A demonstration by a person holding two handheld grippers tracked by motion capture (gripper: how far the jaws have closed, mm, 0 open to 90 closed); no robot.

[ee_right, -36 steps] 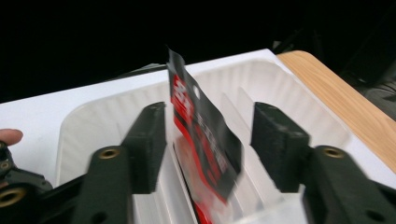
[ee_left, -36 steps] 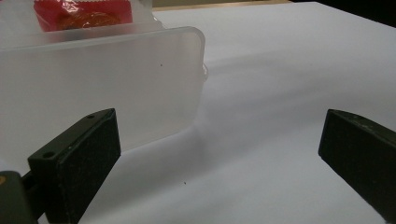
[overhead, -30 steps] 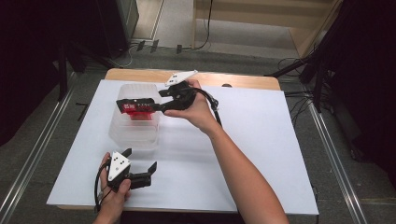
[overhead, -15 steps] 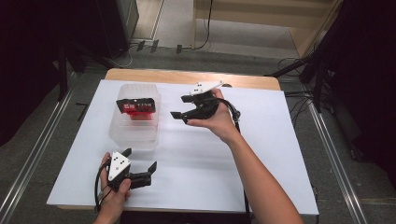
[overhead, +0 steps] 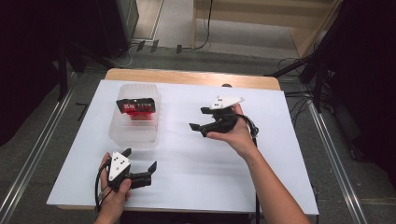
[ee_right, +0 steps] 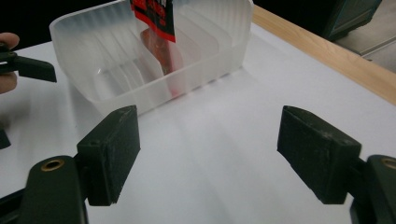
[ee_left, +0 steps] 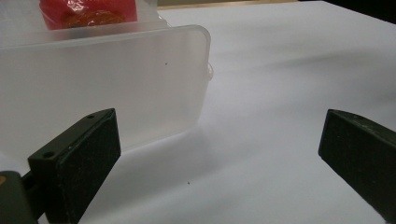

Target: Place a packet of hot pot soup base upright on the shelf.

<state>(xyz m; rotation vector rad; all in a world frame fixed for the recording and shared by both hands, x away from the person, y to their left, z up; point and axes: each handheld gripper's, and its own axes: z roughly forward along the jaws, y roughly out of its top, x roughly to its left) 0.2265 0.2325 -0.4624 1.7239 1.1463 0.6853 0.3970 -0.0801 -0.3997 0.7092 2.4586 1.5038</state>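
Translucent frosted plastic container (overhead: 134, 122) on the white table (overhead: 196, 172), left of centre: rectangular, rounded corners, ribbed dividers inside seen through cloudy walls. Standing in its far part, a glossy packet (overhead: 136, 106), black band across the top, red below, crinkled film; white lettering on the band too small to read. Same packet in the right gripper view (ee_right: 154, 16), red print on black, illegible, lower end between the ribs. Table surface matte, smooth, pale wooden edge along the far side.

Right gripper (overhead: 199, 120) held above the table right of the container, well apart from it, jaws just opened wide, nothing between them; flat black pads with a fine grained face. Left gripper (overhead: 140, 159) near the front edge, just short of the container's near wall, jaws spread wide and empty.
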